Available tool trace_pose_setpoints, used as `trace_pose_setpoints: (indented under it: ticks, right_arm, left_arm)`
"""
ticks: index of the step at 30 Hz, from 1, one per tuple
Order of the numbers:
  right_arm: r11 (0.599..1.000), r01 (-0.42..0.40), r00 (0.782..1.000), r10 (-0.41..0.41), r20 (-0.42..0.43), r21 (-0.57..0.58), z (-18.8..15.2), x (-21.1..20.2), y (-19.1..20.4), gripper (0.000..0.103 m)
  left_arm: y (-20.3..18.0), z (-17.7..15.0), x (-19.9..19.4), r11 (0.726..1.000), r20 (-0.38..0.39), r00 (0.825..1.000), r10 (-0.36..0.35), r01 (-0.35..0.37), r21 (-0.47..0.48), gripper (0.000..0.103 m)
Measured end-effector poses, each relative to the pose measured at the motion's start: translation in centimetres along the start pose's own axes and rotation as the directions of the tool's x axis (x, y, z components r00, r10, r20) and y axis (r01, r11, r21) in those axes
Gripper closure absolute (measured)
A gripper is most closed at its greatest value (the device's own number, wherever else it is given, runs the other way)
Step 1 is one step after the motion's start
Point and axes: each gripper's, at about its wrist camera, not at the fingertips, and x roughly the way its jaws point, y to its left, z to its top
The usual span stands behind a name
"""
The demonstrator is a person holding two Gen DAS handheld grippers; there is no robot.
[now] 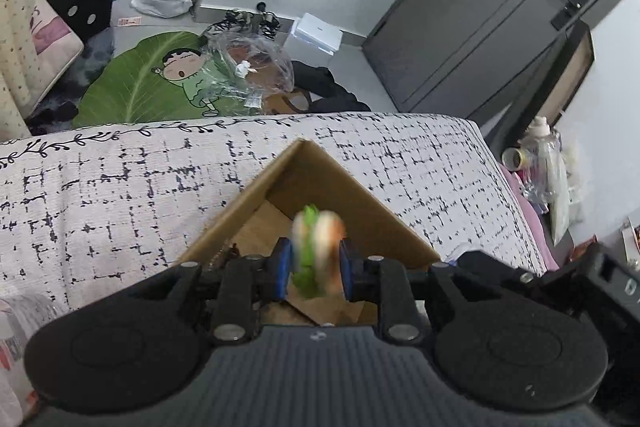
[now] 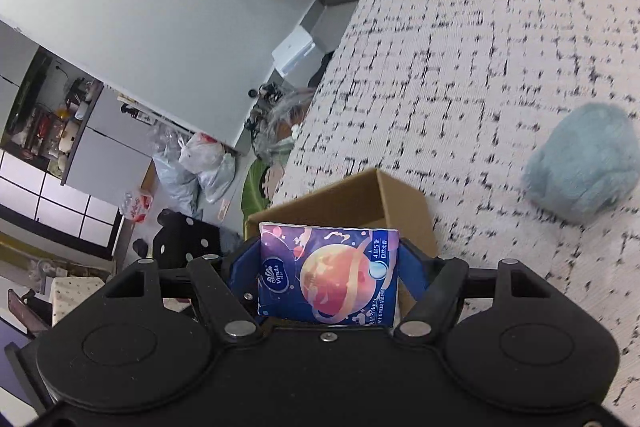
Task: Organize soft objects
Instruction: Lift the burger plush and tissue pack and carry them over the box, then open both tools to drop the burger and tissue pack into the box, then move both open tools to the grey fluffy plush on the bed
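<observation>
Right now my left claw (image 1: 314, 261) is clamped on a small plush burger (image 1: 318, 247), blurred, with green between pale and orange halves, held just above the open cardboard box (image 1: 280, 179) on the checked bed cover (image 1: 120, 187). My right claw (image 2: 328, 273) is closed on a purple tissue pack (image 2: 328, 275) before the box's near side, and a fluffy blue plush (image 2: 584, 163) lies well off to its right.
</observation>
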Motion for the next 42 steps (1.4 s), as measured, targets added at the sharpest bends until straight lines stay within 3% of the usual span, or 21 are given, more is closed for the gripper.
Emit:
trace_pose_setpoints:
  ticks: [5,8,10,19,28,31,40,42]
  right_arm:
    - [1.0,-0.009,1.0,0.009,-0.014,0.022,-0.5,0.8,-0.1,0.032]
    - [0.998,-0.025,0.999,0.027,-0.036,0.051,-0.7,1.2,-0.3,0.026]
    - [0.997,-0.033,0.999,0.035,-0.034,0.064,-0.9,0.8,-0.6,0.02]
    - [0.999,0.036,0.999,-0.036,0.016,0.039,-1.1,-3.1,-2.8,0.019]
    - [0.997,0.07,0.997,-0.071,0.042,0.038,-1.4,-6.1,-4.9,0.015]
    - [0.996,0.093,0.993,-0.094,0.065,0.015,-1.4,-7.2,-5.3,0.007]
    - [0.991,0.137,0.986,-0.137,0.099,-0.001,-1.1,-10.9,-8.0,0.005]
    - [0.99,0.142,0.984,-0.14,0.105,-0.005,-1.0,-11.5,-8.8,0.0]
  left_arm:
    - [0.6,0.2,-1.0,1.0,0.041,0.999,0.013,-0.013,-0.013,0.064]
    - [0.5,0.4,-1.4,1.0,0.054,0.998,0.017,-0.017,-0.006,0.055]
    - [0.5,0.3,-1.5,1.0,0.055,0.998,0.019,-0.018,-0.004,0.052]
    - [-0.1,-0.5,-2.6,1.0,0.064,0.998,0.02,-0.022,0.02,0.039]
    - [-2.1,-1.6,-3.5,0.992,0.063,0.997,0.042,-0.049,0.113,0.037]
    - [-3.4,-2.1,-4.0,0.982,0.05,0.998,0.032,-0.04,0.184,0.027]
    - [-6.5,-4.7,-4.9,0.953,0.026,0.999,0.037,-0.043,0.299,0.027]
    - [-7.2,-5.2,-5.2,0.943,0.034,0.999,0.041,-0.05,0.328,0.027]
